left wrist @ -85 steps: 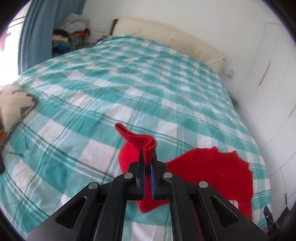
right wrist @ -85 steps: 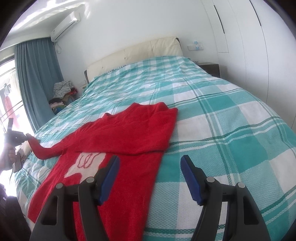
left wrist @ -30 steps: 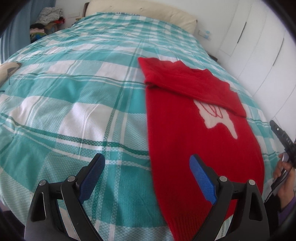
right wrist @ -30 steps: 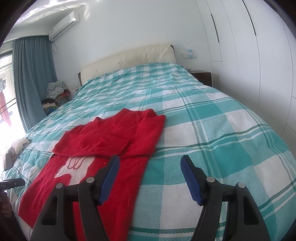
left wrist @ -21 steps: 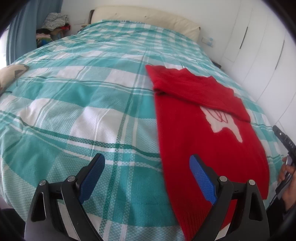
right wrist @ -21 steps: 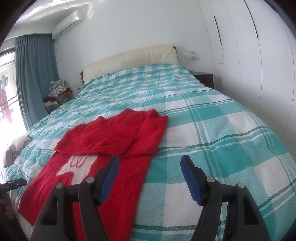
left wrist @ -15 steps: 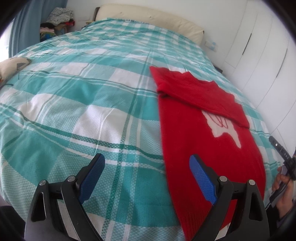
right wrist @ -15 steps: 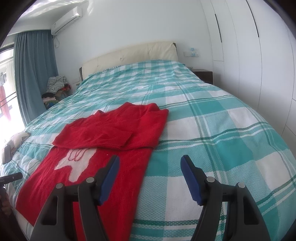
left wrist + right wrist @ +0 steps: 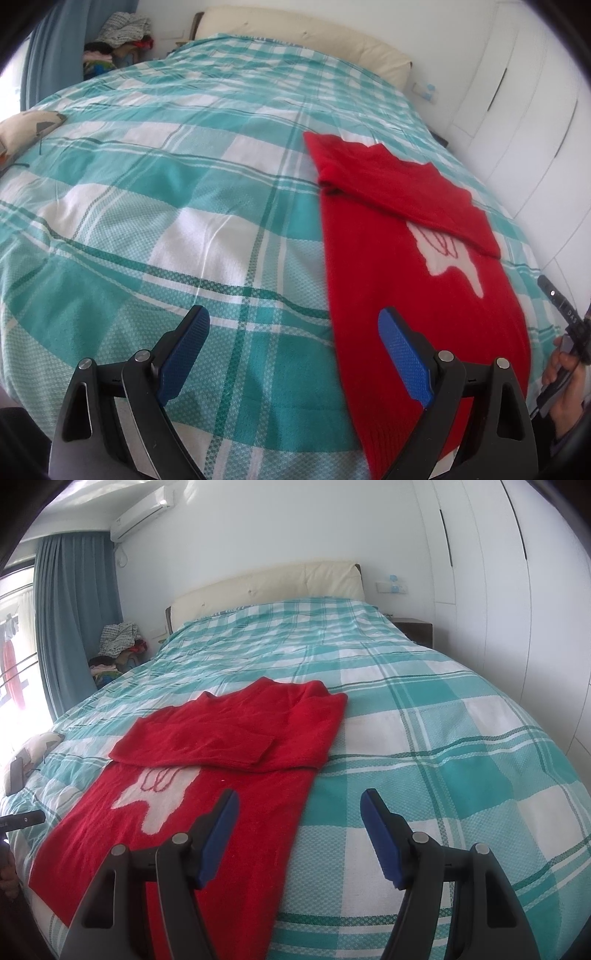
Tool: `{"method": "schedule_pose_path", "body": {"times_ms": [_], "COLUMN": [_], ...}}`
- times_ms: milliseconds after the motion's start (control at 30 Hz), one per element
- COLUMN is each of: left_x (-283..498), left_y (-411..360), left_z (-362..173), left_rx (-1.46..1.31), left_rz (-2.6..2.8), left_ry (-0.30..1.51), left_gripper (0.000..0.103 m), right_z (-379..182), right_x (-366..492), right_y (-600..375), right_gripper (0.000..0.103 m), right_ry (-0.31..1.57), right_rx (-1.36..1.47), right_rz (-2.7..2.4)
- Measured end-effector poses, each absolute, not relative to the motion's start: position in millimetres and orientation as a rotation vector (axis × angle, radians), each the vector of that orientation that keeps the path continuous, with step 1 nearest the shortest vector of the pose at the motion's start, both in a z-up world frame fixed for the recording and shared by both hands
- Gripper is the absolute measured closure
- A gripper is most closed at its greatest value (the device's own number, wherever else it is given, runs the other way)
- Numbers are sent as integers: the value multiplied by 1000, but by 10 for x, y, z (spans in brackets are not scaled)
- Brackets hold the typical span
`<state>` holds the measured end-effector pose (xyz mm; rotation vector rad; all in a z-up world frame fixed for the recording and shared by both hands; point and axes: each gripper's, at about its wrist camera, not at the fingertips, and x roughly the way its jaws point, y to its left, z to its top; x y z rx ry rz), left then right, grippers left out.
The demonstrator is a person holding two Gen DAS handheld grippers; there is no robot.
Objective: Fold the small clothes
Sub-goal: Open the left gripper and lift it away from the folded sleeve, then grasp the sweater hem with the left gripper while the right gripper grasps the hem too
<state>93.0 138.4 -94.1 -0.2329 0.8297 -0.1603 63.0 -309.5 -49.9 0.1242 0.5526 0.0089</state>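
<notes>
Foreground, both wrist views: left gripper (image 9: 293, 330) and right gripper (image 9: 299, 812), blue-padded jaws spread wide, nothing between them, each hovering over the bedspread (image 9: 147, 221). Lower right of the left view: a hand (image 9: 563, 376) on the other gripper's handle. Middle ground: red sweater (image 9: 207, 775) lying flat on the teal-and-white checked cover, sleeves folded across its upper part, white motif (image 9: 159, 794) showing below them. Far: cream headboard (image 9: 266, 587), blue curtain (image 9: 74, 609), clothes pile (image 9: 118, 642), white wardrobe doors (image 9: 498, 572).
</notes>
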Motion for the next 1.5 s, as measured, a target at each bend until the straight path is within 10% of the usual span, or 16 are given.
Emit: {"method": "schedule_pose_path", "body": {"times_ms": [600, 900, 1100, 1200, 1500], "left_x": [373, 317, 326, 350, 125], "left_y": [1248, 922, 860, 857, 911], "left_z": [-1058, -1067, -1106, -1164, -1024], "left_rx": [-354, -200, -174, -198, -219], "left_rz": [-361, -411, -420, -439, -475], "left_ry": [981, 1005, 1023, 1050, 1033], "left_gripper": [10, 41, 63, 94, 99], "right_z": [-447, -879, -1144, -1167, -827], "right_x": [-43, -270, -132, -94, -341], "right_y": [-3288, -2871, -2726, -2680, -2813], "right_gripper": [35, 37, 55, 99, 99], "right_ry": [866, 1055, 1096, 1105, 1059], "right_rx": [290, 364, 371, 315, 287], "right_rz": [129, 278, 286, 281, 232]}}
